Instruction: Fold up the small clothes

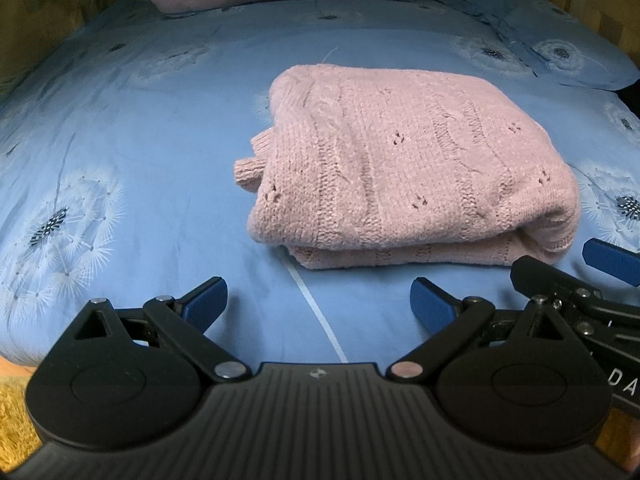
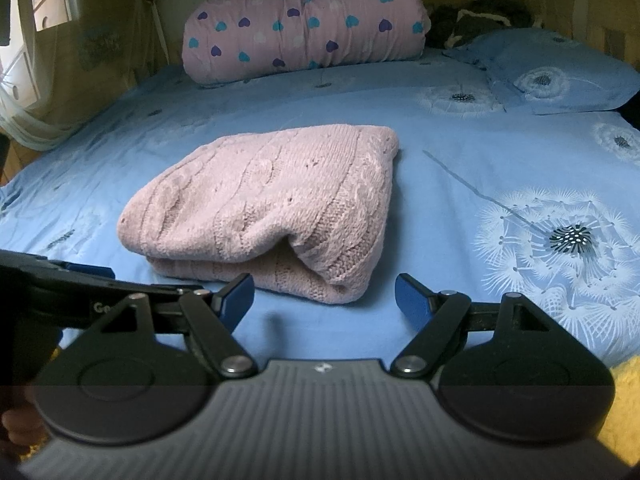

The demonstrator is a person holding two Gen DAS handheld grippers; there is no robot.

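A pink cable-knit sweater (image 1: 404, 168) lies folded into a thick rectangle on the blue bed sheet (image 1: 132, 128); a ribbed cuff sticks out at its left side. It also shows in the right wrist view (image 2: 272, 208). My left gripper (image 1: 318, 304) is open and empty, just short of the sweater's near edge. My right gripper (image 2: 324, 300) is open and empty, close to the sweater's near right corner. The right gripper's blue pad shows at the left wrist view's right edge (image 1: 608, 260).
A rolled pink quilt with heart print (image 2: 304, 20) lies at the head of the bed. A blue dandelion-print pillow (image 2: 560, 72) sits at the back right with a dark item (image 2: 476, 20) behind it. Yellow fuzzy fabric (image 1: 16, 416) lies by the bed's near edge.
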